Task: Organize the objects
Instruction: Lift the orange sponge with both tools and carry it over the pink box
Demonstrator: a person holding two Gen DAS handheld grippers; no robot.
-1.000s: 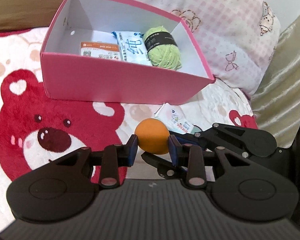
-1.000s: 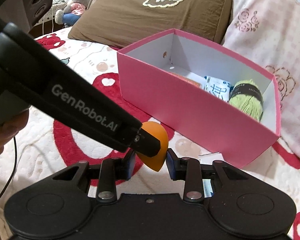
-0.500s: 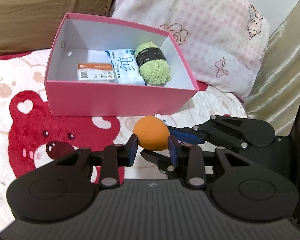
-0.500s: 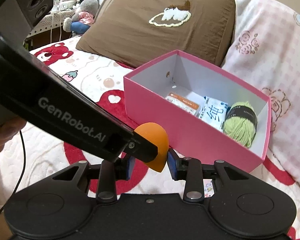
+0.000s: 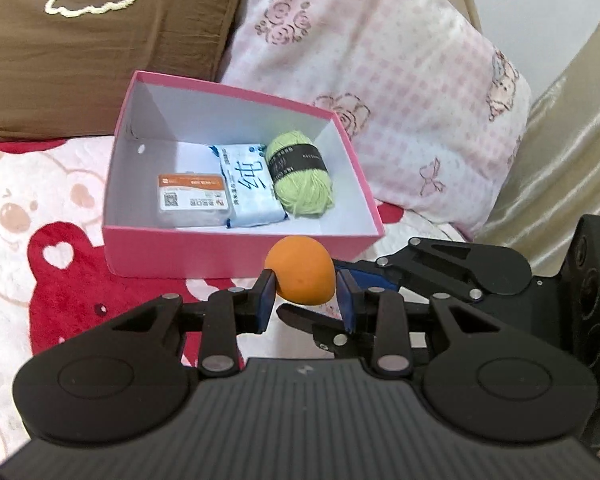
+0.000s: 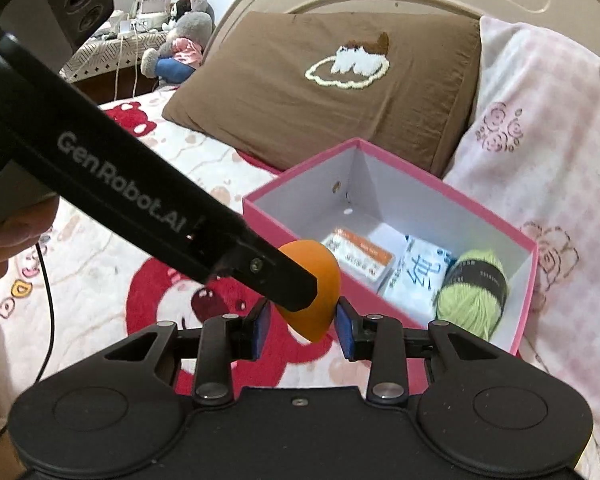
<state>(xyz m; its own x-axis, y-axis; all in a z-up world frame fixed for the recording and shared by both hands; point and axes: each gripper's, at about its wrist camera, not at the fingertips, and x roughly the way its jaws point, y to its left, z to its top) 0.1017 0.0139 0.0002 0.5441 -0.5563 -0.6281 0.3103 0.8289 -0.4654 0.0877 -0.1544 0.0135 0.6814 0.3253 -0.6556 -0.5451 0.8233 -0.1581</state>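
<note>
On the bed, a bear-print blanket [image 5: 32,208] carries a brown pillow [image 6: 320,92] and a pink pillow [image 5: 380,92] at the far side. Near them sits an open pink box [image 5: 188,254] holding, left to right, an orange-topped card pack [image 5: 192,200] with a QR code, a tissue packet [image 5: 250,186] printed "纯", and green yarn [image 5: 302,176] in a black band. Nearer than the box, both grippers meet: the left gripper [image 5: 305,294], marked "GenRobot.AI" and crossing the right wrist view, and the right gripper [image 6: 302,320], each narrowly closed on one orange egg [image 5: 302,274] held off the blanket.
</note>
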